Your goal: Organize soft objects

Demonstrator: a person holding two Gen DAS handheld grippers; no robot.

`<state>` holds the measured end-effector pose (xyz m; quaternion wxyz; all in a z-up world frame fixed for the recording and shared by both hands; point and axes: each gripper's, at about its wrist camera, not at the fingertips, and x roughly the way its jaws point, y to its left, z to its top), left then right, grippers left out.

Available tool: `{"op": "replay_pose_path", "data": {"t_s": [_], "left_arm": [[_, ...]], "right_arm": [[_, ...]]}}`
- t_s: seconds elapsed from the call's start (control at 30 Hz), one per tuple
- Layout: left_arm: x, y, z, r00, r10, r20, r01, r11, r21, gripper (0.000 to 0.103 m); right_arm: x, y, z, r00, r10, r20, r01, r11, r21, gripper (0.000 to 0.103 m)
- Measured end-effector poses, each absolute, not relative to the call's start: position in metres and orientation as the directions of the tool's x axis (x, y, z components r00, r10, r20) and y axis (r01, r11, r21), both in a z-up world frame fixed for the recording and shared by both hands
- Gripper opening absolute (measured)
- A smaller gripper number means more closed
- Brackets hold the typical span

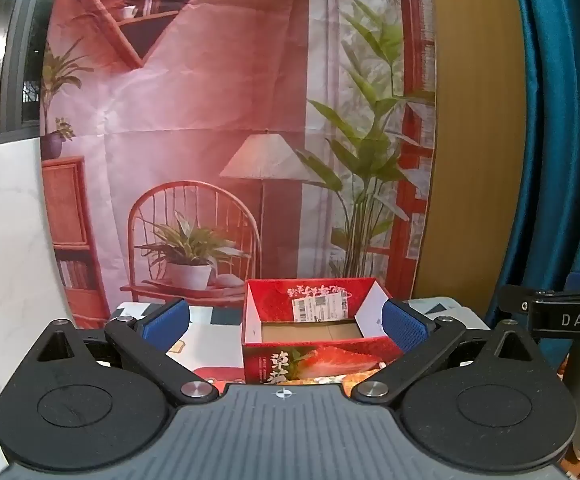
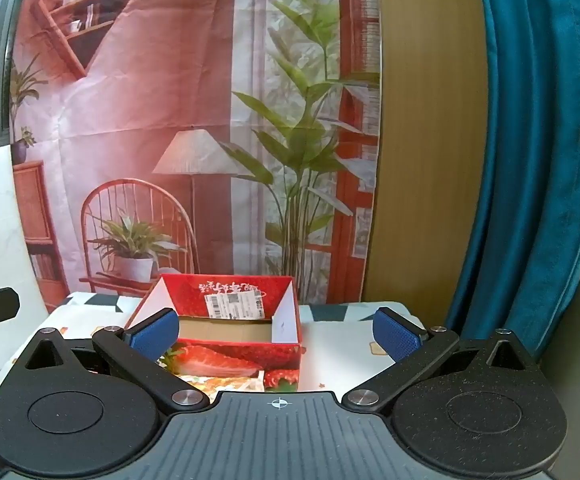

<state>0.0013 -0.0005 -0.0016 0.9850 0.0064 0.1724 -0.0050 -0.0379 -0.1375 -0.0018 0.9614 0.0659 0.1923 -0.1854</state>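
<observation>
On the tabletop [image 2: 338,344]: red strawberry box [image 2: 234,332] sits open, looks empty. Left gripper [image 1: 286,322] and right gripper [image 2: 276,330] hover short of it, fingers spread wide, holding nothing. No soft objects visible. Likely start; next, locate one.

Right gripper [image 2: 276,330] hangs above the near edge of the table [image 2: 342,344], jaws wide apart, nothing between the blue pads [image 2: 396,336]. Red strawberry box [image 2: 230,356] sits open and empty mid-table, shipping label [image 2: 234,306] on its back inner wall. Printed backdrop [image 2: 170,120] and blue curtain [image 2: 530,160] hang behind the far edge.
</observation>
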Motion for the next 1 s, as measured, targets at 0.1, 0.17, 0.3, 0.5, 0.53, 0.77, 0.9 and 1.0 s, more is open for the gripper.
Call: {"op": "replay_pose_path", "data": {"t_s": [0.1,0.17,0.3,0.5,0.53,0.77,0.9,1.0], "left_arm": [[0.0024,-0.0009,-0.0006,0.94,-0.011,-0.342,0.016,1.0,0.011,0.103],[-0.0003,-0.0003,0.0014,0.941,-0.014,-0.338,0.019,1.0,0.011,0.103],[0.0053,0.0013,-0.0021,0.938,-0.01,-0.346,0.018,1.0,0.02,0.103],[0.0035,0.0007,0.0008,0.939,-0.005,-0.345,0.012,1.0,0.018,0.103],[0.0037,-0.0001,0.0005,0.939,-0.004,-0.344,0.011,1.0,0.019,0.103],[0.0032,-0.0006,0.0004,0.939,-0.003,-0.343,0.01,1.0,0.019,0.103],[0.0034,-0.0004,0.0004,0.939,-0.003,-0.344,0.01,1.0,0.017,0.103],[0.0033,-0.0001,0.0004,0.939,-0.004,-0.344,0.01,1.0,0.017,0.103]], "right_arm": [[-0.038,-0.1369,-0.0019,0.857,-0.333,-0.394,0.382,0.922,0.053,0.103],[-0.038,-0.1372,-0.002,0.856,-0.333,-0.394,0.383,0.922,0.052,0.103],[-0.0389,-0.1371,-0.0017,0.856,-0.336,-0.393,0.385,0.921,0.052,0.103],[-0.0382,-0.1361,-0.0012,0.858,-0.335,-0.389,0.382,0.923,0.047,0.103],[-0.0379,-0.1369,-0.0016,0.858,-0.335,-0.39,0.382,0.923,0.048,0.103],[-0.0371,-0.1375,-0.001,0.857,-0.335,-0.39,0.382,0.923,0.048,0.103],[-0.0368,-0.1374,-0.0006,0.858,-0.335,-0.39,0.382,0.923,0.047,0.103],[-0.0365,-0.1374,0.0,0.857,-0.334,-0.391,0.381,0.923,0.047,0.103]]}}
